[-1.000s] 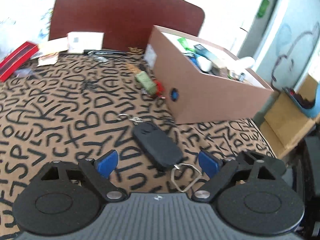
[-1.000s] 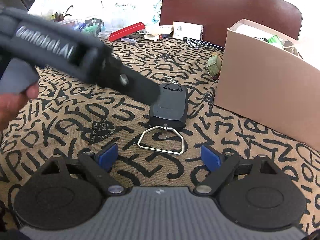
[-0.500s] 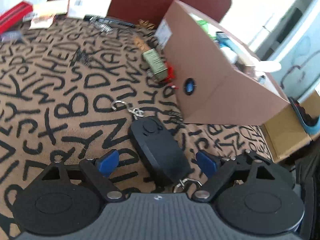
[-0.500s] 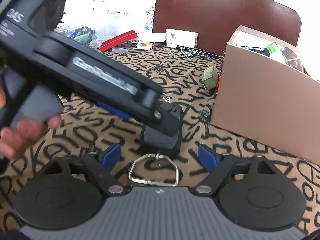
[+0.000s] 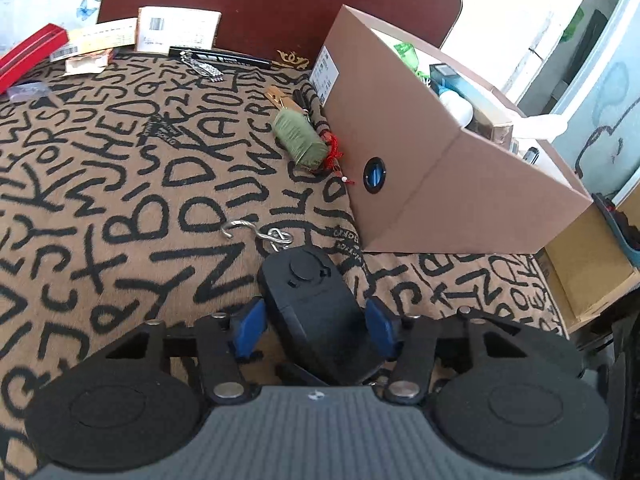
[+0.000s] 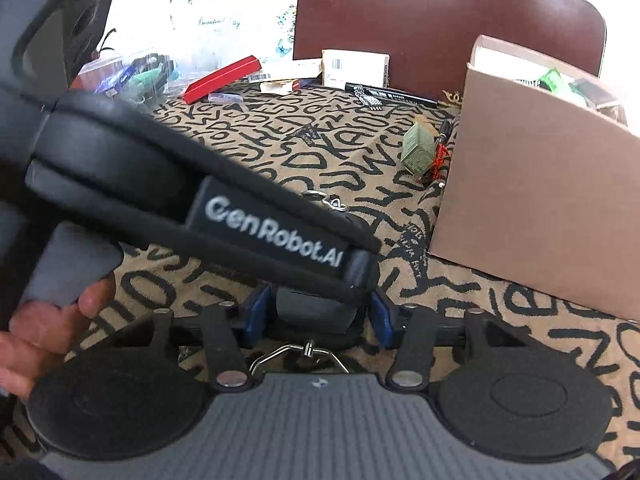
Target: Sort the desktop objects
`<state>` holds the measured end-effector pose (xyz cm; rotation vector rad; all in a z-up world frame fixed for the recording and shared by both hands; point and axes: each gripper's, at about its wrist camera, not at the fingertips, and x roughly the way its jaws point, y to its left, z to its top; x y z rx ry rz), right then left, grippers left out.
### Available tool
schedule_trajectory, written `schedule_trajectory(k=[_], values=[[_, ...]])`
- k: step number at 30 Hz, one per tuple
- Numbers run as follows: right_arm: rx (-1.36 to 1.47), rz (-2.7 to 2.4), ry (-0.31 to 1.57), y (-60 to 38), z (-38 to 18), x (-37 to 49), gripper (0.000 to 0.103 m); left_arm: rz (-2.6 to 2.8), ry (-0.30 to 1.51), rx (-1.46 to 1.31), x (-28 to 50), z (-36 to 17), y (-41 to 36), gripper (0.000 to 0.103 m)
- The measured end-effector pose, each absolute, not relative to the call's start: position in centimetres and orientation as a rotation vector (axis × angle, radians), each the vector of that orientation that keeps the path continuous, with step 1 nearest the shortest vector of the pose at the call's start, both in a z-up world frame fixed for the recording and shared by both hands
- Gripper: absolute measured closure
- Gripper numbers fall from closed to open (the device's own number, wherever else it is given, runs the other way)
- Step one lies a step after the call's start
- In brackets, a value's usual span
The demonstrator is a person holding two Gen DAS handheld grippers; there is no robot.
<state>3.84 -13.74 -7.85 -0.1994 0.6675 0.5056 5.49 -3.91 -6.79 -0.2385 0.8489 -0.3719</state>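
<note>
Left wrist view: the left gripper (image 5: pixel 316 326) clamps its blue pads on the black plastic hanging scale (image 5: pixel 316 304) at 6 o'clock, on the letter-print cloth (image 5: pixel 120 184). The open cardboard box (image 5: pixel 420 184) at 2 o'clock already holds items; a green thread bundle (image 5: pixel 300 138) waits beside it.

Right wrist view: the right gripper (image 6: pixel 316 316) pinches the same scale at 6 o'clock. Much clutter seems unsorted.

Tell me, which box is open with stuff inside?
The big brown cardboard box on the right: its top is open, with things inside. The flat red box and white labelled box lie at the back.
</note>
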Motion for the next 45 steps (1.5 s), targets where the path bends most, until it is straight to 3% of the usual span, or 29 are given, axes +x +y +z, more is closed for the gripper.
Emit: schedule_trajectory(k=[2,12,27,36,45], values=[[-0.19,0.507,0.656,-14.0,-7.4,3.2,0.052,-0.368,0.834,-0.242,4.8,-6.1,-3.8,0.053],[-0.161,0.471,0.438,-16.3,-1.2,-0.6,0.052,-0.407,0.586,-0.145,1.0,1.2,-6.1,0.053],[-0.173,0.346,0.176,-19.1,6.4,2.4,0.052,-0.509,0.375,-0.128,5.2,9.6,-9.7,0.054],[-0.136,0.285,0.165,-20.2,7.2,8.1,0.052,-0.546,0.369,-0.117,11.0,10.4,-11.3,0.054],[-0.122,0.264,0.26,-21.0,4.8,14.4,0.052,-0.562,0.454,-0.142,17.1,7.2,-12.0,0.054]])
